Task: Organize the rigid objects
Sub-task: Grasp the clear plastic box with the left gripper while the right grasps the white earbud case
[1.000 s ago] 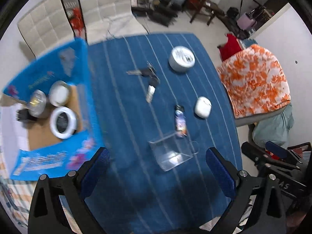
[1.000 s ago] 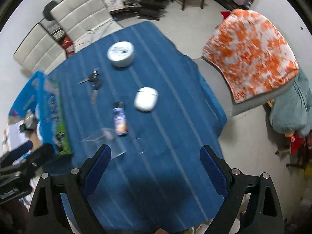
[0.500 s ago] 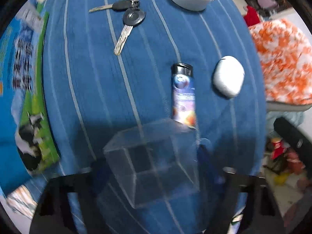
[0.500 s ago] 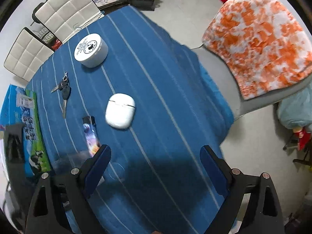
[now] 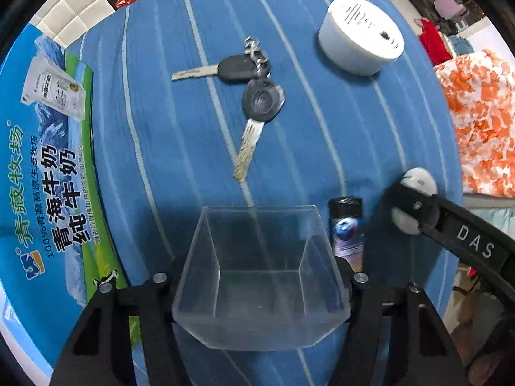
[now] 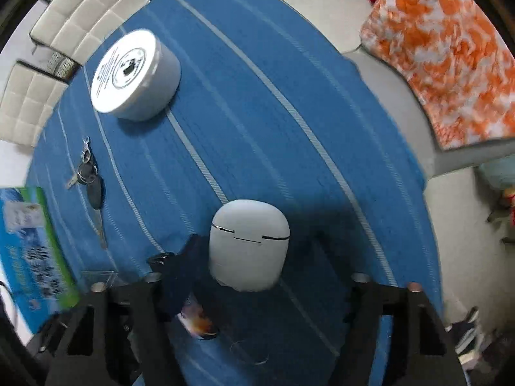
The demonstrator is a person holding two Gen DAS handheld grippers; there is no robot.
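1. The left camera sits low and close over the blue table (image 5: 338, 135), looking forward past a clear box (image 5: 260, 276).
2. The right camera looks down, close over a white case (image 6: 248, 244).
3. Both see the keys (image 5: 254, 96), tub (image 5: 360, 45) and case.

home, blue tablecloth (image 6: 289, 103), cushioned chairs (image 6: 74, 16), keys (image 5: 254, 87)

Our left claw (image 5: 260, 284) sits low over the desk (image 5: 322, 128), its two fingers closed against the side walls of the clear box (image 5: 260, 276). Our right claw (image 6: 254, 283) hangs low with its fingers spread wide, the white earbud case (image 6: 248, 244) between them but touching neither; in the left wrist view it reaches in from the right.
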